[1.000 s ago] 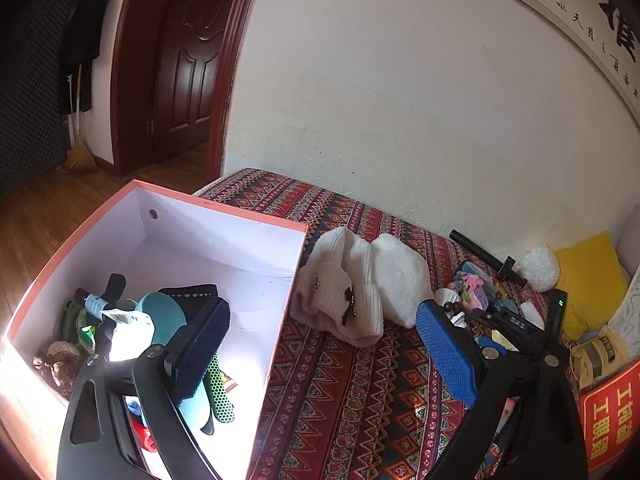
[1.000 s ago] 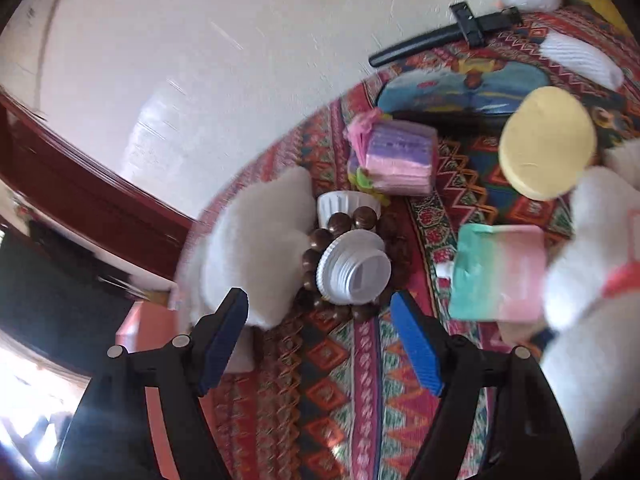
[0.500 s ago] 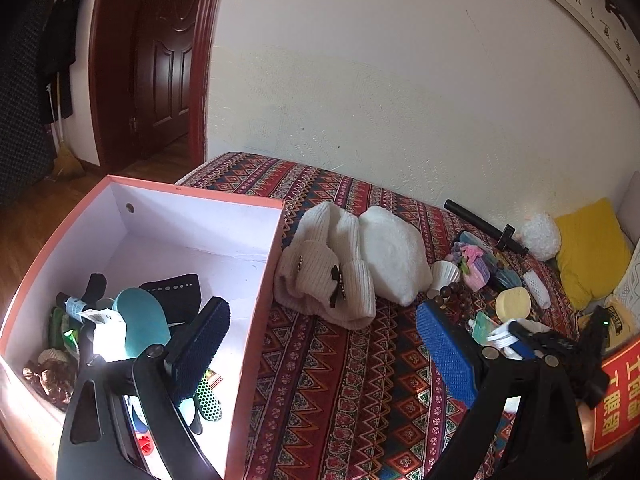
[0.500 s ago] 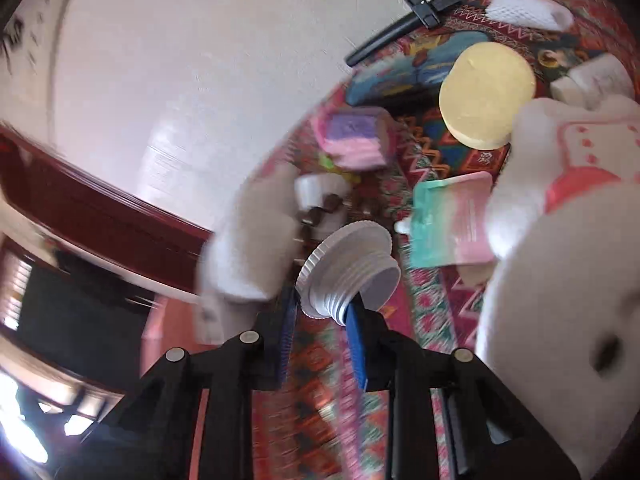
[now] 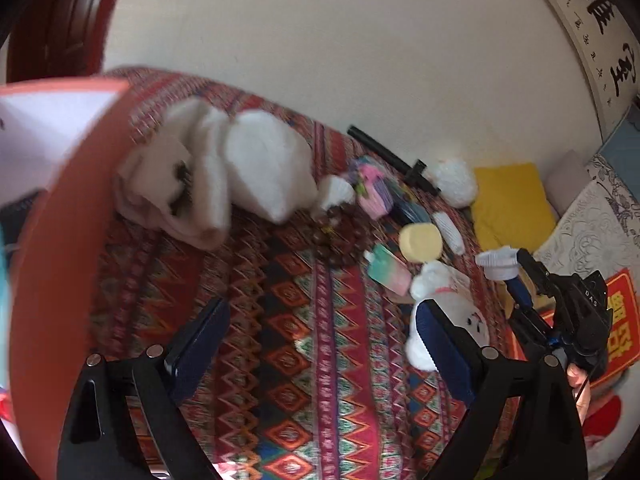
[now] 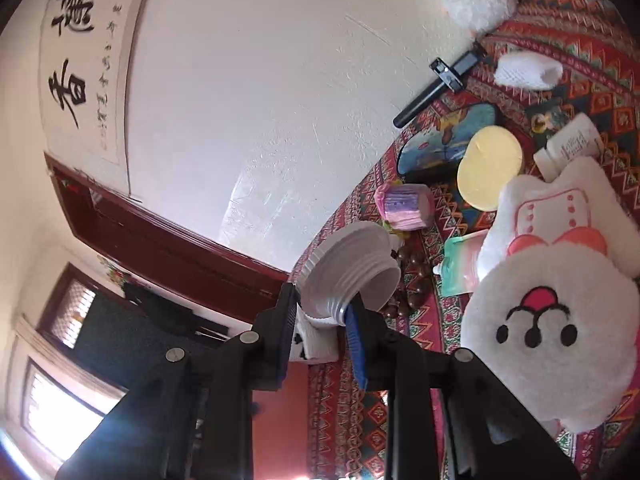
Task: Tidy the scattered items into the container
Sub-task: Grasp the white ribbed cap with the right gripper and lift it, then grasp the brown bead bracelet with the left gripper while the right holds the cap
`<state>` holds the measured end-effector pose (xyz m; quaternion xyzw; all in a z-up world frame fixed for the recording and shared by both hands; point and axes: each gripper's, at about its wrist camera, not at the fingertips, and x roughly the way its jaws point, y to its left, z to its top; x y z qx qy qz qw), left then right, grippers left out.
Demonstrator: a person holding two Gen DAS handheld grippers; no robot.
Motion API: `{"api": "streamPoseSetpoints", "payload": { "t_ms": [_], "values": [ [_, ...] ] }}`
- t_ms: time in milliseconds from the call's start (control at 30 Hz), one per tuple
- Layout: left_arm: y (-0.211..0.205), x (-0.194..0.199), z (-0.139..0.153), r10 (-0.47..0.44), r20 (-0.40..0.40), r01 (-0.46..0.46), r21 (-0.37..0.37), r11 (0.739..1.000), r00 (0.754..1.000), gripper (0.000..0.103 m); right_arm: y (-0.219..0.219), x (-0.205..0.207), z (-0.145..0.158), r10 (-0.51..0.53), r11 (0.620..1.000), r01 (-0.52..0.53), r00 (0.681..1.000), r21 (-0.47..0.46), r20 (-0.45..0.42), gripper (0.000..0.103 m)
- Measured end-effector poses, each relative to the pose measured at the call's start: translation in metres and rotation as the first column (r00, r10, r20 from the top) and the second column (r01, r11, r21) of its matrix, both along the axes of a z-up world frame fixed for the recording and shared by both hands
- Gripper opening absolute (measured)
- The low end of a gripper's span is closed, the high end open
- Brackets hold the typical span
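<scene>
My right claw (image 6: 322,312) is clamped on the white threaded cap (image 6: 352,268), lifted clear of the patterned bedspread (image 5: 320,320). Only my left camera shows the orange container (image 5: 60,240), at the bedspread's left edge, blurred, so what lies inside I can't make out. My left claw (image 5: 320,340) hangs over the bedspread, jaws wide and holding nothing. Past it on the bedspread lie a white knit hat (image 5: 224,176), wooden beads (image 5: 336,240), a yellow puff (image 5: 420,242) and a plush bunny (image 6: 552,320).
</scene>
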<state>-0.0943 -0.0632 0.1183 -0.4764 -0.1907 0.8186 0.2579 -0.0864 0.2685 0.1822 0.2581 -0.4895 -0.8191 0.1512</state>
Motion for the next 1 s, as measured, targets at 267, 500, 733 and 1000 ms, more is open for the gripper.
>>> {"api": "streamPoseSetpoints", "payload": {
  "t_ms": [267, 500, 733, 1000],
  "values": [
    [0.085, -0.093, -0.086, 0.014, 0.134, -0.019, 0.035, 0.999, 0.991, 0.094, 0.019, 0.005, 0.009, -0.011, 1.0, 0.011, 0.999, -0.009, -0.03, 0.023],
    [0.124, -0.12, -0.102, 0.012, 0.055, -0.013, 0.006, 1.0, 0.998, 0.051, 0.036, -0.003, 0.002, -0.024, 1.0, 0.024, 1.0, -0.018, -0.006, 0.023],
    [0.099, -0.087, -0.094, -0.014, 0.196, -0.034, 0.241, 0.97, 0.981, 0.014, 0.04, -0.004, 0.001, -0.028, 0.999, 0.027, 1.0, -0.021, -0.01, 0.023],
    [0.014, 0.002, -0.002, -0.003, 0.103, -0.049, 0.504, 0.862, 0.995, 0.014, 0.026, -0.008, 0.001, 0.0, 1.0, 0.0, 1.0, -0.002, -0.003, 0.023]
  ]
}}
